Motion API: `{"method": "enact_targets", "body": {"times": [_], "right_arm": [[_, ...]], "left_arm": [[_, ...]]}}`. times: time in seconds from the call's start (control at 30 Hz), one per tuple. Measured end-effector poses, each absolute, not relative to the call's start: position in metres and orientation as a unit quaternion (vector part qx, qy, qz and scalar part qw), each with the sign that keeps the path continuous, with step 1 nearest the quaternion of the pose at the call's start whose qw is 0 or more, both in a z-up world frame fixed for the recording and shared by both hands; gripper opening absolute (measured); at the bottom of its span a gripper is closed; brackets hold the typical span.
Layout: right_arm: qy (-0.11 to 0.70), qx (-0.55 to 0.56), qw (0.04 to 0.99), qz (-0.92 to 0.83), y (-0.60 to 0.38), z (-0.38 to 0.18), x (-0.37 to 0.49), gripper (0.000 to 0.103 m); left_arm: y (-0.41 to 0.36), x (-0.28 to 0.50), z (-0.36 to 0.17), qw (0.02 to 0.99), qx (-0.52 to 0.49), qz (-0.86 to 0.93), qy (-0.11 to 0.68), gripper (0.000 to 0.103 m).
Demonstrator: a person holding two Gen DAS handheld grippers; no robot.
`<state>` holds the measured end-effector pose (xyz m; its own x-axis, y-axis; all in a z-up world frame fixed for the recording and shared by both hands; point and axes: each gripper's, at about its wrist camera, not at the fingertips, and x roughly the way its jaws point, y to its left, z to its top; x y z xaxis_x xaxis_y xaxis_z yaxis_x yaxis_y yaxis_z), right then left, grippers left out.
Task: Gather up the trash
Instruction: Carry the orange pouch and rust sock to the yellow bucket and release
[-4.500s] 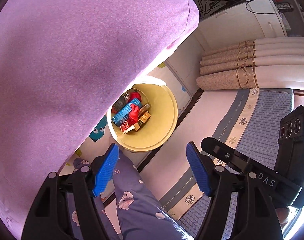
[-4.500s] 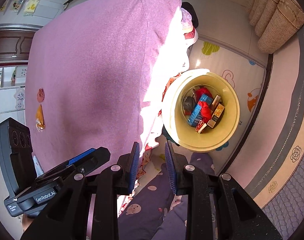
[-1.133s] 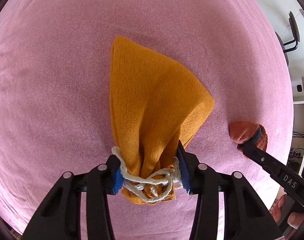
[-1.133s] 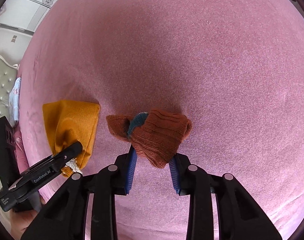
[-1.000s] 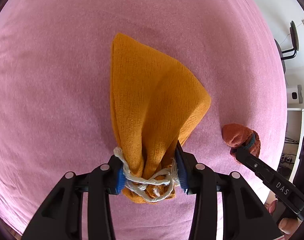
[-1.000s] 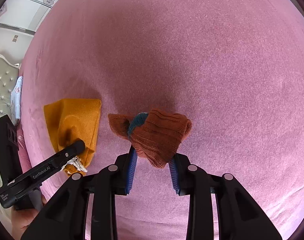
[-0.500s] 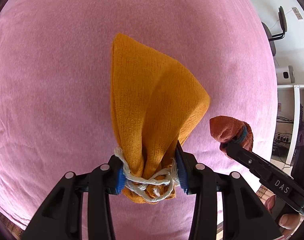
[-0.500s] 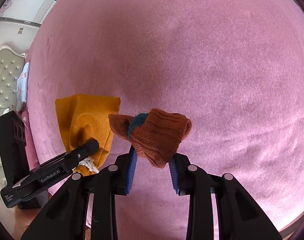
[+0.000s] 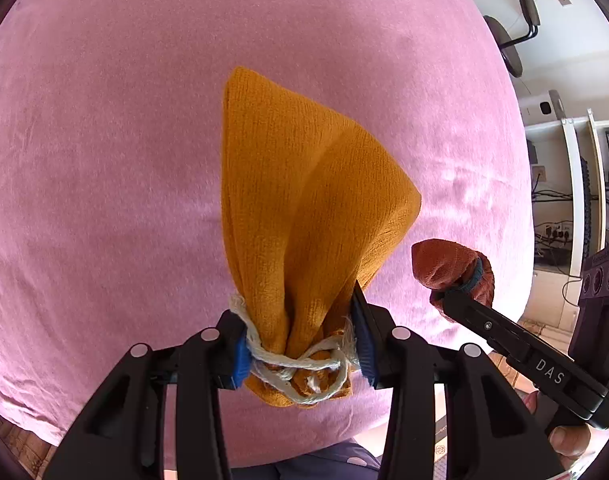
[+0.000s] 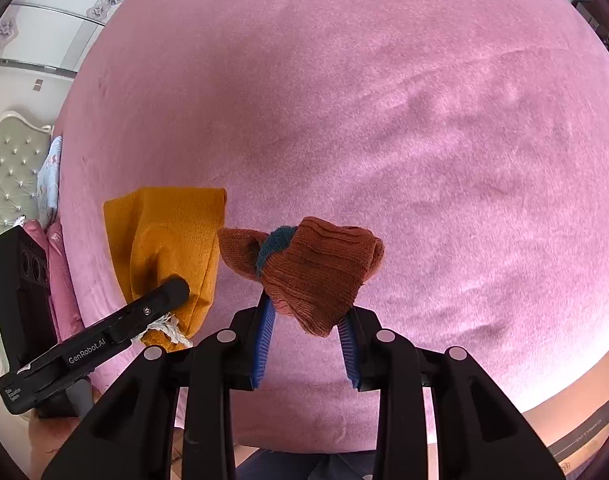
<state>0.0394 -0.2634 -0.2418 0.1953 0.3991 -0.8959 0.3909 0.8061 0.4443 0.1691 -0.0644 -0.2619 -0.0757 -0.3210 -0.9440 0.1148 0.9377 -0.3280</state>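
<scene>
Blue-padded and black, the left gripper (image 9: 302,344) is clamped on the gathered end of a mustard-yellow knitted cloth (image 9: 304,216), where a frayed white cord (image 9: 300,364) is wound and knotted around the bunch. Its pads press the fabric from both sides, and the cloth fans out away from the camera into a broad fold, lifted above the bed. Just to its right, the right gripper (image 10: 306,344) grips a rust-brown knitted sock (image 10: 320,268), with a teal band (image 10: 278,240) showing at its left fold; the sock bulges out beyond the pads. From the right wrist view, the two bundles nearly touch, though whether they do is hard to tell. Beneath and beyond both spreads a pink bedspread (image 10: 384,100), lightly creased on the right. Farther left stands a tufted pale headboard (image 10: 12,176) with pillows (image 10: 54,248); far right, from the left wrist view, white shelving (image 9: 572,184) with cables.
</scene>
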Motion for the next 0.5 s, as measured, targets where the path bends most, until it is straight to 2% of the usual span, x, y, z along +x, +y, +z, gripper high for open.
{"method": "enact_targets", "body": {"times": [0.27, 0.5], "right_arm": [[0.602, 0.354, 0.714, -0.044, -0.294, -0.232, -0.048, 0.030], [0.570, 0.403, 0.709, -0.103, -0.337, -0.232, -0.119, 0.030]], "left_arm": [[-0.090, 0.090, -0.256, 0.660, -0.044, -0.206, 0.721, 0.042], [-0.168, 0.037, -0.261, 0.629, 0.009, -0.261, 0.732, 0.042]]}}
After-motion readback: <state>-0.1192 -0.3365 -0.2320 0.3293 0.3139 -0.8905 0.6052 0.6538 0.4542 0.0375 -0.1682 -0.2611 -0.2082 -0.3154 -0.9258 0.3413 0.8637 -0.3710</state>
